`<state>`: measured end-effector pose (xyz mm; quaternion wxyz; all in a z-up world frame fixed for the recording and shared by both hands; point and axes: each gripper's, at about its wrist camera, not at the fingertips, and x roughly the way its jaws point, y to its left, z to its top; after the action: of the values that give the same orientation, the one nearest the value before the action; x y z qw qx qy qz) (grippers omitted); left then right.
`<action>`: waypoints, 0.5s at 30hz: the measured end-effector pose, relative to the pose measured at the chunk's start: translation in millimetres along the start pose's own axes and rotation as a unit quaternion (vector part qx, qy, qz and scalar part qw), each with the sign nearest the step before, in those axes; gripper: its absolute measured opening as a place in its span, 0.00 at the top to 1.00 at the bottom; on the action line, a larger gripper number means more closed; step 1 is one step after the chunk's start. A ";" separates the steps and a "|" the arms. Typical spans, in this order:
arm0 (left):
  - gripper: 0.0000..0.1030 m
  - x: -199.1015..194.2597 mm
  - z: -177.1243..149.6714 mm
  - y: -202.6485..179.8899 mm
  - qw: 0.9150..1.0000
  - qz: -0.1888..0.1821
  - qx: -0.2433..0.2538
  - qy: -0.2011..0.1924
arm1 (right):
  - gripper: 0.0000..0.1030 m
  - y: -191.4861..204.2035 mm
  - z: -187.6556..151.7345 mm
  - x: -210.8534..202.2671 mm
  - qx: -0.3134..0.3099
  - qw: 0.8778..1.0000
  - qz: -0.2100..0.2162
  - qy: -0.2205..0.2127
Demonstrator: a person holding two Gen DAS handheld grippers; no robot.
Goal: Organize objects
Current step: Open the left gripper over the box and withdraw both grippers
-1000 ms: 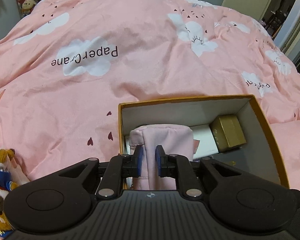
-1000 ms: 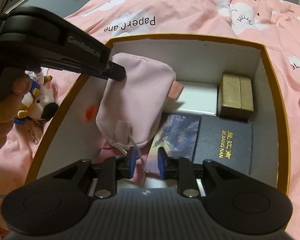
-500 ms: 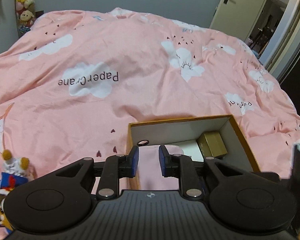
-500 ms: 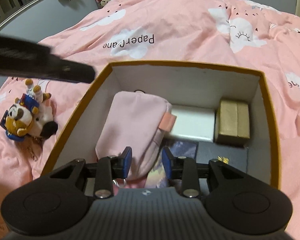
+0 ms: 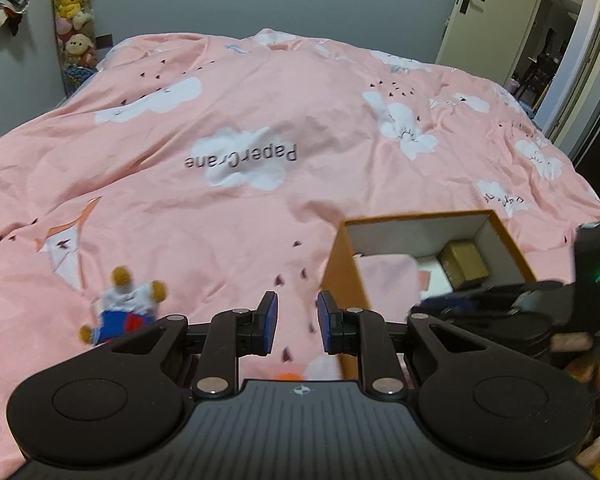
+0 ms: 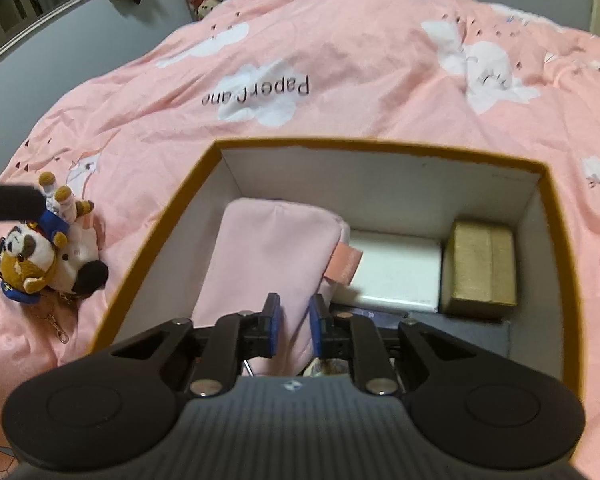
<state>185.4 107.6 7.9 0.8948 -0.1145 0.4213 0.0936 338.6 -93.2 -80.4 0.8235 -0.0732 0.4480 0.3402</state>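
An open orange-rimmed box [image 6: 380, 148] sits on the pink bedspread. Inside lie a pink fabric pouch [image 6: 268, 256], a white box [image 6: 396, 272], a gold box [image 6: 482, 266] and a dark book [image 6: 460, 330]. The box [image 5: 342, 272] also shows in the left wrist view. A plush dog keychain [image 6: 48, 256] lies on the bed left of the box; it shows in the left wrist view [image 5: 120, 308]. My left gripper [image 5: 297, 322] is open and empty, above the bedspread between plush and box. My right gripper [image 6: 294, 324] is open over the pouch's near end, holding nothing.
The pink bedspread [image 5: 240, 120] with cloud prints covers the bed. Stuffed toys [image 5: 74, 20] hang on the far wall at left. A door [image 5: 496, 16] stands open at the far right. The right gripper's body [image 5: 532, 308] is over the box's near right.
My left gripper let go of the pouch, which dropped flat into the box, then moved up and left out of the box. My right gripper pulled back slightly.
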 end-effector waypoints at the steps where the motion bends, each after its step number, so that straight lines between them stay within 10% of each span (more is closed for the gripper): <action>1: 0.77 -3.9 -2.3 4.6 1.000 -0.001 0.002 0.000 | 0.80 2.7 -0.1 -6.3 -0.002 1.000 -0.002 -0.006; 15: 0.63 -45.9 -21.3 71.4 0.998 0.037 0.048 0.005 | 0.66 93.5 15.1 -67.1 -0.076 0.991 0.087 -0.061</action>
<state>122.2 166.5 21.3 0.8931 -0.0562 0.4337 0.1059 265.9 -49.2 -1.4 0.8086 -0.0749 0.3745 0.4475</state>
